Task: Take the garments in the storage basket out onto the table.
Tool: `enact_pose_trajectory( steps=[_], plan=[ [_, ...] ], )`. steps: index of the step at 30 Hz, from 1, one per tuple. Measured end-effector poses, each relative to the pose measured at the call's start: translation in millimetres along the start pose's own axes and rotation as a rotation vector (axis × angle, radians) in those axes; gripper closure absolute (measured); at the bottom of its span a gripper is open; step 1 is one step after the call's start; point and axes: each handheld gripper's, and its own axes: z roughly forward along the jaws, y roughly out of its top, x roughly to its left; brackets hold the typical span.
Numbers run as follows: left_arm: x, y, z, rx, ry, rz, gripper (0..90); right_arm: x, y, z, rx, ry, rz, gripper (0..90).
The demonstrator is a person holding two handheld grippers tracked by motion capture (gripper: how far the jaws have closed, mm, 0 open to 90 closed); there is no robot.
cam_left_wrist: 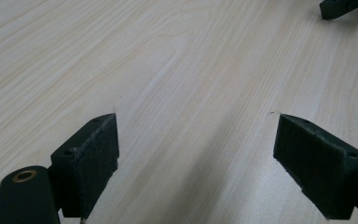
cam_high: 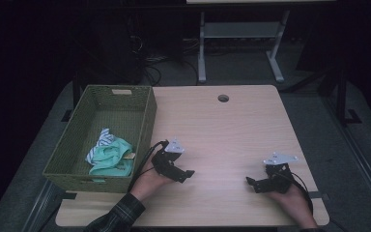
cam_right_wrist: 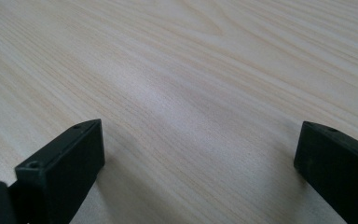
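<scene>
Cloth [cam_high: 110, 154], mint and striped, lies limp in woven basket [cam_high: 146, 116]; likely light, pinchable at any fold, while left gripper [cam_high: 187, 174] and right gripper [cam_high: 249, 181] rest spread, empty.

Wicker basket [cam_high: 142, 125] holding cloth [cam_high: 110, 153], both claws on table [cam_high: 232, 125]

Matt pale wood table [cam_high: 232, 125], woven basket [cam_high: 147, 116], soft cloth [cam_high: 111, 153]
</scene>
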Motion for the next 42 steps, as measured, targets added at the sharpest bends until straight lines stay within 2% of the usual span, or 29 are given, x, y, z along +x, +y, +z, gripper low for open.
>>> enact_pose_trajectory(
  steps=[14, 24, 28, 29, 37, 38, 42],
  plan=[
    [0.5, 4.7, -4.2, 0.009, 0.001, 0.0, 13.6, 0.0, 0.0, 0.0, 0.0, 0.0, 0.0, 1.0],
    [1.1, 10.6, -11.5, -0.007, 0.002, 0.008, 13.6, 0.1, 0.0, 0.0, 0.0, -0.001, 0.0, 1.0],
    [0.3, 12.8, -13.6, -0.02, -0.001, -0.002, 13.7, 0.1, 0.0, 0.0, 0.0, 0.0, 0.0, 1.1],
    [1.1, 13.7, -14.7, -0.018, 0.001, 0.012, 13.7, 0.1, 0.0, 0.0, 0.0, 0.0, 0.0, 1.0],
    [2.0, 20.5, -21.9, -0.049, -0.001, 0.008, 13.7, 0.1, 0.0, 0.0, 0.001, 0.0, 0.001, 1.0],
    [2.2, 21.2, -23.1, -0.046, 0.001, 0.02, 13.7, 0.1, 0.0, 0.0, 0.0, 0.0, 0.001, 1.0],
    [1.3, 23.2, -25.2, -0.057, -0.003, 0.02, 13.7, 0.1, 0.0, 0.0, 0.0, 0.0, 0.001, 1.1]
  ],
)
